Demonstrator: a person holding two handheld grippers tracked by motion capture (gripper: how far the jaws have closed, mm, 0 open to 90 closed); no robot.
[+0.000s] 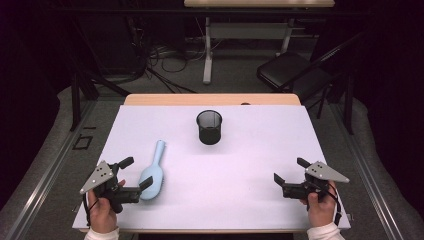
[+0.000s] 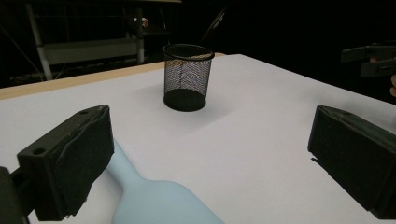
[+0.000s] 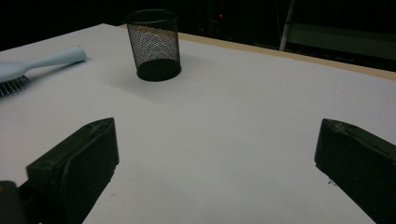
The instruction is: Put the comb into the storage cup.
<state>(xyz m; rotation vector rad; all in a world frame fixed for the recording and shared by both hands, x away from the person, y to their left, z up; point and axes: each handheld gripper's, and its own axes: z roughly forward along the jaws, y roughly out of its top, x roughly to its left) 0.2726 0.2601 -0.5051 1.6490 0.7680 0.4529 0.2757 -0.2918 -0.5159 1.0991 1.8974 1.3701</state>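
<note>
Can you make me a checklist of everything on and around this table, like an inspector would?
Surface: white table top with a wooden far edge, flat.
Job's things: light blue hairbrush lying flat, handle pointing away toward the far side; black mesh cup upright, looks empty.
Clutter: nothing seen.
Grippers: left tool open, one jaw right beside the brush head; right tool open, holding nothing, over bare table.
Cables: tangle of cables on the floor beyond the table.
Surroundings: dark room, black chair, another desk behind.
</note>
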